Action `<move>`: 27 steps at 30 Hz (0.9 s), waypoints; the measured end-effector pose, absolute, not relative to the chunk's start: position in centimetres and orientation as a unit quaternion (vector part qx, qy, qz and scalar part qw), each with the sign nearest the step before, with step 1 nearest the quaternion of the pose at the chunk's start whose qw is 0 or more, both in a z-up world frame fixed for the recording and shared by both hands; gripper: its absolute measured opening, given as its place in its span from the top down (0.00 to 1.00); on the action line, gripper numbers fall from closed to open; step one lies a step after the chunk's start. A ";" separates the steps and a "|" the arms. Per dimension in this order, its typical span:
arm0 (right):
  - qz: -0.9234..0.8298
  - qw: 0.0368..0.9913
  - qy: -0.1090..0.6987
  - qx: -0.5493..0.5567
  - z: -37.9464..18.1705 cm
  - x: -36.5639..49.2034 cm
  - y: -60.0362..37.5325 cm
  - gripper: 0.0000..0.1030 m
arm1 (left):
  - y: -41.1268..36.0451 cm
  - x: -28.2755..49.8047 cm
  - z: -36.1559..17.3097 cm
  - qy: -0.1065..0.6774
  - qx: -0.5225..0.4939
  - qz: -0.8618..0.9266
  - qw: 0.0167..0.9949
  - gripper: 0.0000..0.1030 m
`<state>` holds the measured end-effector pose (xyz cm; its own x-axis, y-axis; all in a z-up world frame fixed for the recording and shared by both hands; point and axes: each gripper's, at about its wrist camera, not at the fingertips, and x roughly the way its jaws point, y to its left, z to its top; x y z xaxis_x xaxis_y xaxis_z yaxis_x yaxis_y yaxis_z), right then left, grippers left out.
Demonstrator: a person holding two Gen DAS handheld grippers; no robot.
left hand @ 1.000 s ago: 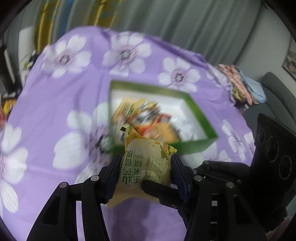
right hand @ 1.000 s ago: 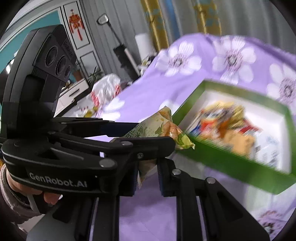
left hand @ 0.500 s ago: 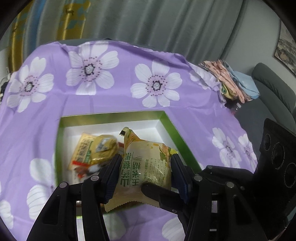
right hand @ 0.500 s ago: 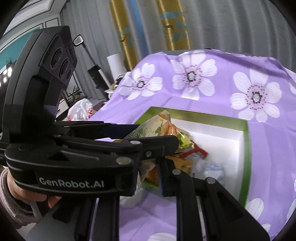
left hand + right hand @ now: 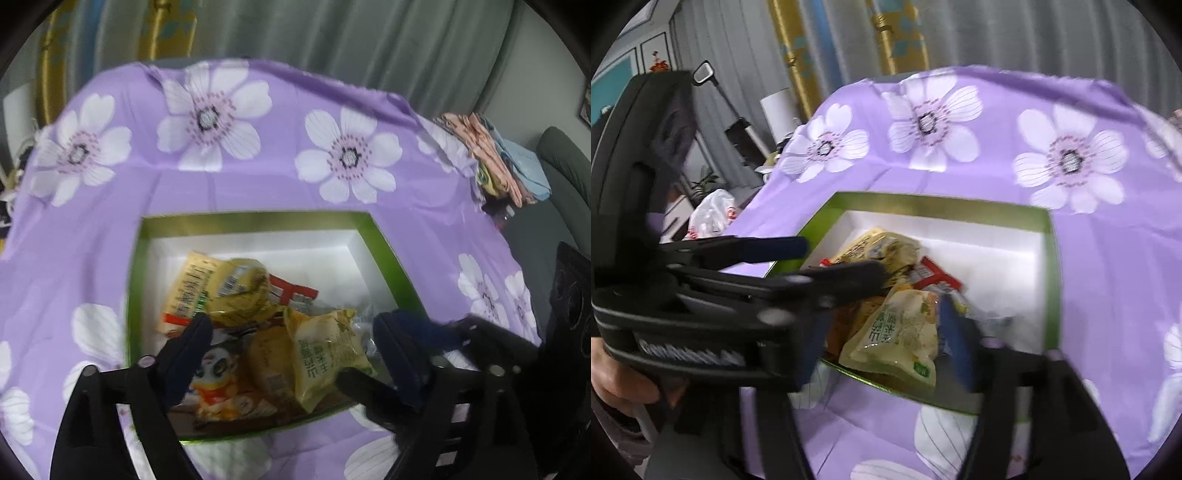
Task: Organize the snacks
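A green box with a white inside (image 5: 391,254) (image 5: 1049,258) sits on the purple flowered cloth and holds several snack packets. A yellow-green corn snack packet (image 5: 328,354) (image 5: 901,332) lies at the box's near edge, on the other packets. My left gripper (image 5: 291,332) hangs open over the box with its fingers wide on either side of that packet, not touching it. My right gripper (image 5: 882,354) is open just beside it at the box's near edge. The left gripper's body (image 5: 701,295) fills the left of the right wrist view.
The cloth-covered table (image 5: 229,184) drops away at the far and right edges. Folded clothes (image 5: 495,158) lie past the right corner beside a grey sofa (image 5: 565,166). Curtains hang behind. A white bag (image 5: 713,218) and furniture stand to the left of the table.
My left gripper has opened and let go of the corn snack packet, which now lies in the box. My right gripper has opened too. Both views have moved closer over the box.
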<state>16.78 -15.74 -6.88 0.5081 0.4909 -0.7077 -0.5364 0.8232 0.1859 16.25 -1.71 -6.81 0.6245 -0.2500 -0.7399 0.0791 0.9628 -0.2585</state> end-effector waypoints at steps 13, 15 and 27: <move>0.220 0.897 0.378 -0.070 1.3 12.3 -17.3 0.00 | 0.4 10.0 1.6 0.397 -0.094 -0.007 0.913 0.01; 0.220 0.896 0.377 -0.078 2.0 11.6 -17.4 0.00 | 0.2 9.2 2.4 0.396 -0.067 0.035 0.915 0.01; 0.217 0.908 0.349 -0.079 6.0 9.0 -18.2 0.00 | 0.4 6.0 5.0 0.390 -0.060 0.045 0.918 0.01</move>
<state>8.95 -18.17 6.01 0.6617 0.3386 -0.6690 -0.4493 0.8934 0.0077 6.04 0.37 5.05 0.6922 0.0350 -0.7209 -0.1293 0.9887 -0.0762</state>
